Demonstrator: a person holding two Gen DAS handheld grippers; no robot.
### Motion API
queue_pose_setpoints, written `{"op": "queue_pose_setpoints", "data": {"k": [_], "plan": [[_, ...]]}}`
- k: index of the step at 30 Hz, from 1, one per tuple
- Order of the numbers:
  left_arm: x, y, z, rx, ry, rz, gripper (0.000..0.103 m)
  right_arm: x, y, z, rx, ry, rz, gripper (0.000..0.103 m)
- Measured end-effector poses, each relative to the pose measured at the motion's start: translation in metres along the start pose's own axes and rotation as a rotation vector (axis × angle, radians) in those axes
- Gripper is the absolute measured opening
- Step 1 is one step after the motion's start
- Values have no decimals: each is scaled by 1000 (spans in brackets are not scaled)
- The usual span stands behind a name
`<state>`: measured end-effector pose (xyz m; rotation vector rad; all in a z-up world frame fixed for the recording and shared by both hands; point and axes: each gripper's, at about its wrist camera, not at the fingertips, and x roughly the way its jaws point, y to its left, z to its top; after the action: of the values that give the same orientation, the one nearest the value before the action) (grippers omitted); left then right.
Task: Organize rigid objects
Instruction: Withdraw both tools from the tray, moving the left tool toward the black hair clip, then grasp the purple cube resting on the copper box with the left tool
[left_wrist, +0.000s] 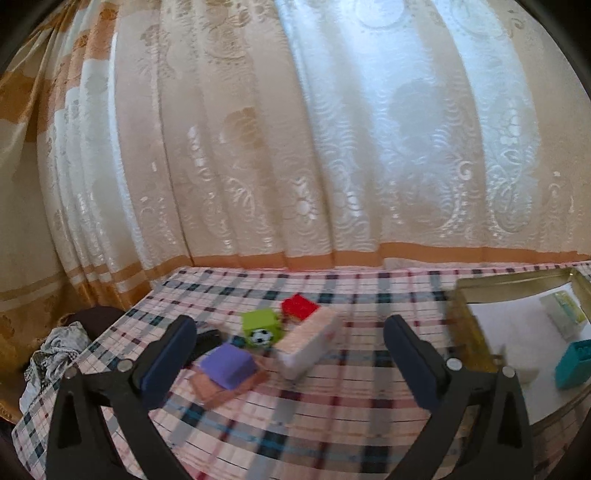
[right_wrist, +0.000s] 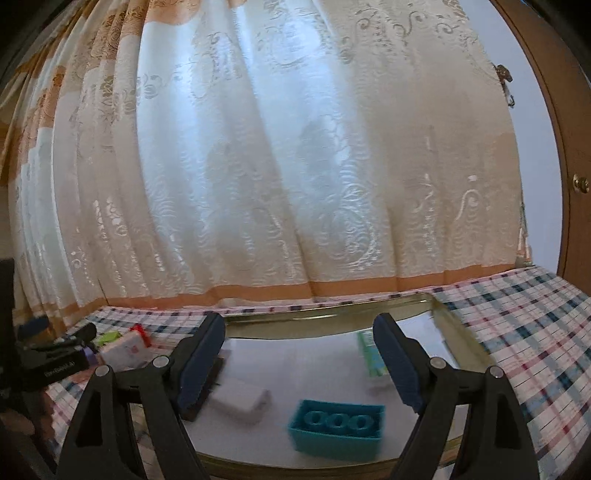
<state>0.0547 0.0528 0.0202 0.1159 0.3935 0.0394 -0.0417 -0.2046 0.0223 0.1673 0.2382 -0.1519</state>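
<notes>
My left gripper (left_wrist: 291, 354) stands open over the checked tablecloth, nothing between its fingers. Ahead of it lie a purple block (left_wrist: 229, 365) on a pinkish flat piece (left_wrist: 221, 387), a green cube with a football picture (left_wrist: 260, 326), a red brick (left_wrist: 300, 306) and a long white-pink box (left_wrist: 308, 341). My right gripper (right_wrist: 299, 354) is open above a gold-rimmed tray (right_wrist: 325, 319) with a white floor. In the tray sit a teal brick (right_wrist: 338, 430), a white block (right_wrist: 242, 400), a green-white box (right_wrist: 371, 356) and a dark piece (right_wrist: 208, 384) behind the left finger.
A patterned curtain (left_wrist: 295, 147) hangs right behind the table's far edge. The tray (left_wrist: 465, 321) lies at the right of the left wrist view. A crumpled cloth (left_wrist: 55, 350) lies off the table's left side. The other gripper (right_wrist: 55, 360) shows at the left of the right wrist view.
</notes>
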Motion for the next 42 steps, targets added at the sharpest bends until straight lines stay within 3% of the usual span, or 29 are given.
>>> {"op": "queue_pose_setpoints", "data": {"k": [13, 17, 20, 23, 26, 29, 34, 37, 42], "plan": [[29, 54, -14, -60, 43, 49, 103, 23, 80, -9, -15, 38, 84, 84], [39, 87, -14, -122, 64, 108, 103, 29, 101, -10, -21, 49, 121, 84], [43, 116, -14, -188, 68, 197, 103, 36, 117, -8, -17, 61, 144, 84], [47, 135, -17, -206, 73, 282, 103, 44, 134, -6, 3, 71, 162, 84], [52, 145, -21, -217, 95, 312, 103, 57, 155, -6, 32, 88, 179, 84], [55, 144, -25, -206, 114, 300, 103, 74, 175, -13, 31, 126, 178, 84], [58, 127, -22, -90, 130, 246, 103, 94, 179, -32, 38, 252, 222, 84], [59, 120, -22, -73, 148, 166, 103, 93, 164, -33, 98, 247, 213, 84], [59, 110, -22, -80, 162, 52, 103, 93, 165, -34, 71, 261, 184, 84]]}}
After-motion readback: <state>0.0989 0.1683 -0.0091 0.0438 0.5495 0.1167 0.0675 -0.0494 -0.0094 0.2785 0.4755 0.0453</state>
